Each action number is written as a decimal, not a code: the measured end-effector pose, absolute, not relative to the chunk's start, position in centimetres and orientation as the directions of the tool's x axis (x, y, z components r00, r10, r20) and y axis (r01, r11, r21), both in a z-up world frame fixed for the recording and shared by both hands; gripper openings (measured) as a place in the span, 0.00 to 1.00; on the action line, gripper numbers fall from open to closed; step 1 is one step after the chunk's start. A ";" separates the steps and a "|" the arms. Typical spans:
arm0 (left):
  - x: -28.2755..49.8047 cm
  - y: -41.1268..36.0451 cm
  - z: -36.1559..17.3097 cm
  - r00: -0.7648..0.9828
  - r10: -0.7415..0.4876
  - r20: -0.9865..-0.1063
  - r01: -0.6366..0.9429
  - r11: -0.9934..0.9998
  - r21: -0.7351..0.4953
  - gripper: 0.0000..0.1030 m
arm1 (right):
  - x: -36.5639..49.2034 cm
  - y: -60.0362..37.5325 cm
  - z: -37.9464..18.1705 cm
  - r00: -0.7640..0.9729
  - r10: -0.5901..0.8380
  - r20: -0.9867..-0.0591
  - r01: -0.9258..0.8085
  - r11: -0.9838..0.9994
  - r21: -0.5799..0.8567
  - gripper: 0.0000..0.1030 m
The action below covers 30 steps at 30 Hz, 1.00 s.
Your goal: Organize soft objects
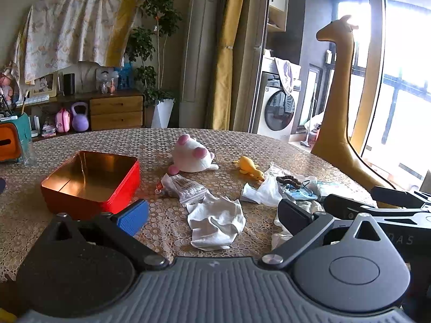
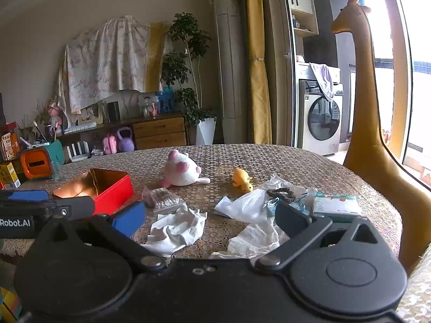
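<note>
A red tin box [image 1: 91, 181] [image 2: 107, 187], open and empty, stands on the table at the left. A white and pink plush [image 1: 192, 156] [image 2: 181, 172] lies mid-table, with a small yellow plush [image 1: 249, 171] [image 2: 242, 179] to its right. A crumpled white cloth [image 1: 215, 222] [image 2: 176, 228] lies close in front of both grippers. My left gripper [image 1: 212, 215] is open and empty above the cloth. My right gripper [image 2: 210, 218] is open and empty, with the cloth and a white plastic bag [image 2: 247, 207] between its fingers' lines.
A bag of white beads [image 1: 186, 188] [image 2: 165, 200], a dark hair tie [image 1: 289, 180] [image 2: 280, 192], a blue mask and a packet [image 2: 336, 204] clutter the right side. An orange and teal box [image 2: 40, 162] and a glass [image 1: 27, 152] stand at the far left. A giraffe statue [image 2: 369, 123] stands beyond the right edge.
</note>
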State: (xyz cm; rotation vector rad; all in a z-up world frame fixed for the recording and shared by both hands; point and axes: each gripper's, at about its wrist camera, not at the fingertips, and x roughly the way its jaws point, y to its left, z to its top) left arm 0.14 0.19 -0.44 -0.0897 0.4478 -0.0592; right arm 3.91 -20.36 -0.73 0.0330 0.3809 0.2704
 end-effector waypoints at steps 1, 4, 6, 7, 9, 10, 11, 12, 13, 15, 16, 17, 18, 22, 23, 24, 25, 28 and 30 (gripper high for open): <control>0.2 0.2 -0.5 0.899 -0.072 -0.432 0.032 0.995 -0.099 1.00 | 3.9 -20.3 -0.7 0.893 0.266 -0.362 -0.253 0.964 0.083 1.00; 0.1 0.4 -0.5 0.897 -0.067 -0.437 0.021 0.994 -0.110 1.00 | 3.8 -20.3 -0.7 0.893 0.267 -0.362 -0.255 0.964 0.081 1.00; 0.1 0.6 -0.6 0.893 -0.058 -0.446 0.009 0.994 -0.112 1.00 | 3.8 -20.3 -0.7 0.893 0.267 -0.361 -0.255 0.963 0.081 1.00; 0.2 0.6 -0.7 0.891 -0.056 -0.450 0.005 0.993 -0.115 1.00 | 3.8 -20.3 -0.7 0.893 0.268 -0.361 -0.256 0.963 0.082 1.00; 0.2 0.8 -0.7 0.888 -0.055 -0.457 0.000 0.993 -0.120 1.00 | 3.7 -20.3 -0.7 0.894 0.270 -0.359 -0.257 0.963 0.084 1.00; 0.2 0.8 -0.7 0.888 -0.056 -0.457 0.000 0.993 -0.122 1.00 | 3.7 -20.3 -0.7 0.893 0.270 -0.359 -0.257 0.963 0.085 1.00; 0.1 0.9 -0.7 0.888 -0.057 -0.457 0.000 0.992 -0.124 1.00 | 3.7 -20.4 -0.7 0.892 0.272 -0.360 -0.258 0.962 0.088 1.00; 0.1 0.8 -0.7 0.888 -0.057 -0.457 0.000 0.992 -0.123 1.00 | 3.6 -20.3 -0.7 0.892 0.274 -0.360 -0.259 0.962 0.090 1.00; 0.1 0.9 -0.7 0.888 -0.057 -0.456 0.000 0.992 -0.124 1.00 | 3.5 -20.3 -0.6 0.892 0.274 -0.359 -0.259 0.962 0.090 1.00; 0.1 0.8 -0.6 0.887 -0.055 -0.458 -0.001 0.993 -0.122 1.00 | 3.5 -20.3 -0.5 0.892 0.276 -0.358 -0.262 0.961 0.088 1.00; 0.1 0.8 -0.6 0.887 -0.057 -0.458 0.000 0.992 -0.123 1.00 | 3.4 -20.2 -0.5 0.892 0.276 -0.358 -0.262 0.961 0.088 1.00; 0.1 0.8 -0.7 0.887 -0.058 -0.458 0.002 0.992 -0.123 1.00 | 3.4 -20.3 -0.4 0.892 0.277 -0.356 -0.263 0.961 0.089 1.00; 0.1 0.8 -0.6 0.887 -0.059 -0.459 0.002 0.992 -0.124 1.00 | 3.3 -20.2 -0.4 0.893 0.278 -0.353 -0.263 0.961 0.090 1.00; 0.1 0.7 -0.6 0.885 -0.058 -0.462 0.001 0.992 -0.122 1.00 | 3.1 -20.3 -0.2 0.901 0.265 -0.343 -0.248 0.964 0.093 1.00; 0.1 0.7 -0.5 0.884 -0.058 -0.464 0.001 0.992 -0.123 1.00 | 3.2 -20.4 -0.3 0.901 0.267 -0.343 -0.247 0.964 0.102 1.00; 0.1 0.6 -0.5 0.882 -0.058 -0.467 0.001 0.993 -0.121 1.00 | 3.2 -20.5 -0.3 0.899 0.270 -0.344 -0.247 0.963 0.111 1.00; 0.1 0.5 -0.5 0.881 -0.060 -0.470 0.002 0.992 -0.123 1.00 | 3.2 -20.5 -0.3 0.900 0.267 -0.345 -0.243 0.963 0.112 1.00; 0.1 0.5 -0.5 0.879 -0.074 -0.471 0.010 0.990 -0.138 1.00 | 3.2 -20.6 -0.3 0.899 0.270 -0.344 -0.245 0.963 0.116 1.00; 0.1 0.6 -0.5 0.881 -0.071 -0.468 0.007 0.990 -0.138 1.00 | 3.1 -20.6 -0.4 0.900 0.271 -0.341 -0.245 0.962 0.117 1.00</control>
